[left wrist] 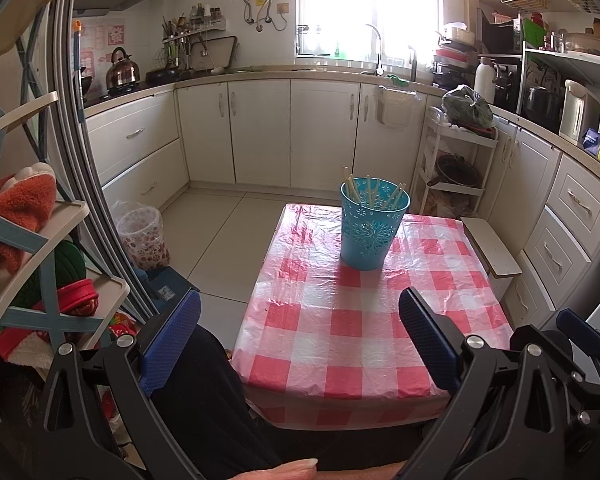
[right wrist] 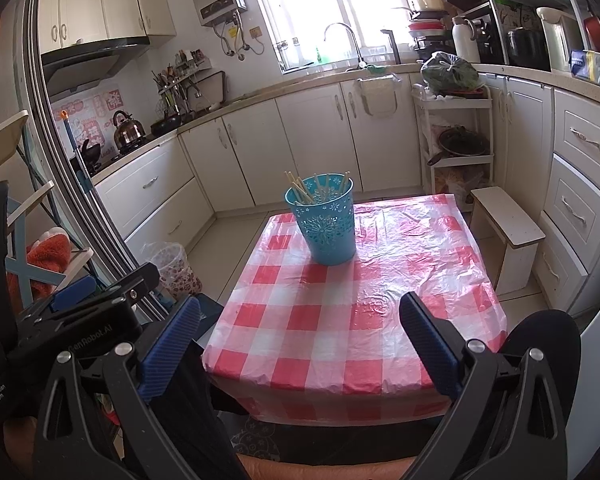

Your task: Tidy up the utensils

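Two grippers hang above the near edge of the tabletop (left wrist: 332, 344), and we hold nothing in either; the left gripper (left wrist: 300, 344) has its jaws spread wide, and the right gripper (right wrist: 300, 344) likewise; several pale chopsticks (left wrist: 370, 194) stand in a blue perforated utensil holder (left wrist: 370, 232) near the far edge of the red-checked tablecloth (right wrist: 340, 320); a small wooden stool (right wrist: 508, 228) sits beside the right edge.

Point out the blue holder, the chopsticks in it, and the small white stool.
blue holder (right wrist: 327, 232): right wrist view, on its patterned front wall.
chopsticks (right wrist: 300, 192): right wrist view, on the sticks above the rim.
white stool (right wrist: 508, 220): right wrist view, on its top board.
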`<state>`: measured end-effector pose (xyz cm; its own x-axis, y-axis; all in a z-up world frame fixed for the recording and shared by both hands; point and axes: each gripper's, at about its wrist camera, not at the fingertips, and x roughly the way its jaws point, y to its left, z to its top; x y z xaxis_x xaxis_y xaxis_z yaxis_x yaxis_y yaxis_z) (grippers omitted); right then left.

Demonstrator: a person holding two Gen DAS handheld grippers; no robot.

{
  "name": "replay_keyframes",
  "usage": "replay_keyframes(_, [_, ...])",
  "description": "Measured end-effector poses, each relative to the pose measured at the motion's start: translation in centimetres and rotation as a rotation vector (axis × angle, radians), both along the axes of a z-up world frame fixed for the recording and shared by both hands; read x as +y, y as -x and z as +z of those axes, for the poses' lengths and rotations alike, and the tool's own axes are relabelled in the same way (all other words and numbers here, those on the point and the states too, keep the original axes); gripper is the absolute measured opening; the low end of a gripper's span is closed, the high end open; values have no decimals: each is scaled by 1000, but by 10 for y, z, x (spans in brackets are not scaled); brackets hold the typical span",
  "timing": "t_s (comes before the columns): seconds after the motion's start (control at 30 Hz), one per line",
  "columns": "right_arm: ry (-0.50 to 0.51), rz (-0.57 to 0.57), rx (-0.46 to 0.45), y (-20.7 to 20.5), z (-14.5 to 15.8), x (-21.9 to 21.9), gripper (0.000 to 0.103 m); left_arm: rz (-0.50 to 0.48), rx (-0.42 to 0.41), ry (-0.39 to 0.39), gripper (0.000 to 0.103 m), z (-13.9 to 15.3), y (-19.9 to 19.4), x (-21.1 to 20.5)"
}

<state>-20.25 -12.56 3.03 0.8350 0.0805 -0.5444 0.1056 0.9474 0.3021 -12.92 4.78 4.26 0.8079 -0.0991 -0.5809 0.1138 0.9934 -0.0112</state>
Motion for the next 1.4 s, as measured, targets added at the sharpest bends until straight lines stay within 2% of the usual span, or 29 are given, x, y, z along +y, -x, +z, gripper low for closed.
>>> replay_keyframes(1.4, [-9,9,9,2,-3,2,96,-1,13,-7,95,-5,2,-2])
